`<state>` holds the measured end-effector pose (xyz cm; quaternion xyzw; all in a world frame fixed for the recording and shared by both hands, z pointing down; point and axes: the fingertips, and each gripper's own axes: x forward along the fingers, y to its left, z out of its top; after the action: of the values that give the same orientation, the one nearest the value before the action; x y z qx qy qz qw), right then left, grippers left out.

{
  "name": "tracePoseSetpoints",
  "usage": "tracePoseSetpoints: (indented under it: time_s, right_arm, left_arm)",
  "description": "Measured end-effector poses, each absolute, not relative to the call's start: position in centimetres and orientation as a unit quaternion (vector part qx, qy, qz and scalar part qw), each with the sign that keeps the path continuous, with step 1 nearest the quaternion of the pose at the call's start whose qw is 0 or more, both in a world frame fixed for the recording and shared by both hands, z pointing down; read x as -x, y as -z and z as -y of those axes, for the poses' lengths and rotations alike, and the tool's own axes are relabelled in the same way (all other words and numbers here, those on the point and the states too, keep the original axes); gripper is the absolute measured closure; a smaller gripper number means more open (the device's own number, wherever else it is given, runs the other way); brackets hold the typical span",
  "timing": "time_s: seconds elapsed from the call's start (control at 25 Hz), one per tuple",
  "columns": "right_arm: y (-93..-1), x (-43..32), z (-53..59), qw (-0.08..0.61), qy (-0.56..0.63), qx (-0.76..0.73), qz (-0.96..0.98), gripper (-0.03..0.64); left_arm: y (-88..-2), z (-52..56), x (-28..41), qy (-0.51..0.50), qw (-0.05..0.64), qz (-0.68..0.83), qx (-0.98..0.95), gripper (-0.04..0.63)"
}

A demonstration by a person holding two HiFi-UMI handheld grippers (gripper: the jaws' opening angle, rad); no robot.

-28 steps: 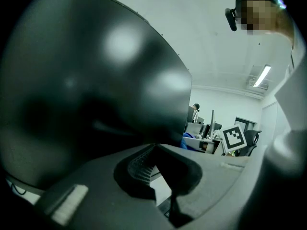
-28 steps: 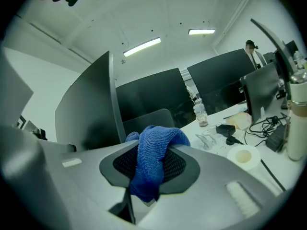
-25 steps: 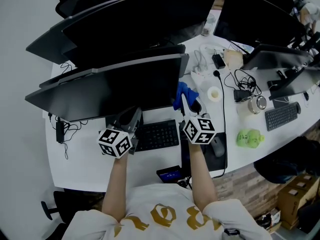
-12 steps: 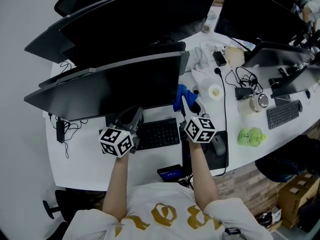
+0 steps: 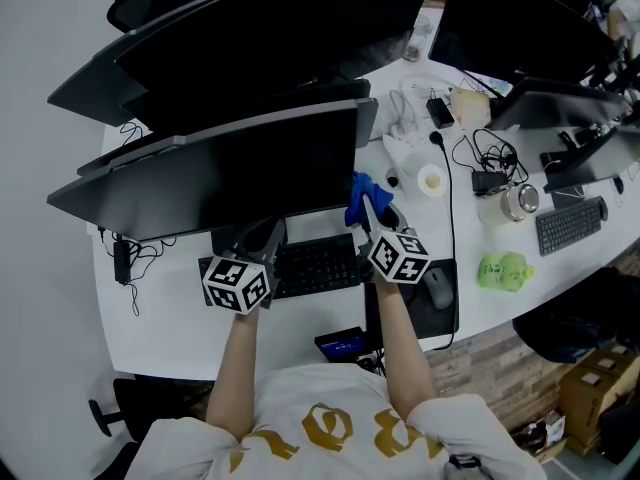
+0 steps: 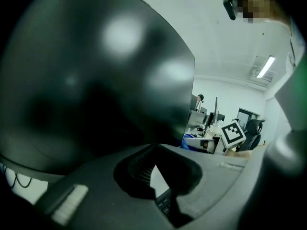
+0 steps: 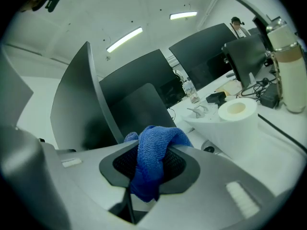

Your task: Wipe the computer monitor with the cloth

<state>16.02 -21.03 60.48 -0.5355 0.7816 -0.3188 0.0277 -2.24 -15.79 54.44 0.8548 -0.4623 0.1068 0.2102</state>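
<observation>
My right gripper (image 5: 374, 211) pinches blue cloth (image 5: 360, 190) just beside monitor (image 5: 240, 173) right edge, contact unclear; my left gripper (image 5: 262, 236) pressed together, empty, under screen; wiping seemingly barely begun; most of screen left

Slight drift of right gripper (image 5: 372, 211) and its blue cloth (image 5: 362, 190) toward 9 o'clock over the last second; now closer to monitor (image 5: 250, 173) at its 3 o'clock edge. Small shift of left gripper (image 5: 262, 238) toward 3 o'clock. Desk (image 5: 160, 328) scene nudged toward 1 o'clock in head view.
</observation>
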Motion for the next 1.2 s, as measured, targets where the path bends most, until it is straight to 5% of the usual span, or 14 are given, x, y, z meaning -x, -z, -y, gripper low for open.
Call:
tracePoseSetpoints:
  time_s: [1.2]
  right_arm:
    - [-63.8, -14.2, 20.0, 0.128, 0.442, 0.453, -0.764, 0.495]
  left_arm:
    - [-56.4, 14.2, 3.8, -0.14, 0.229, 0.484, -0.833, 0.595]
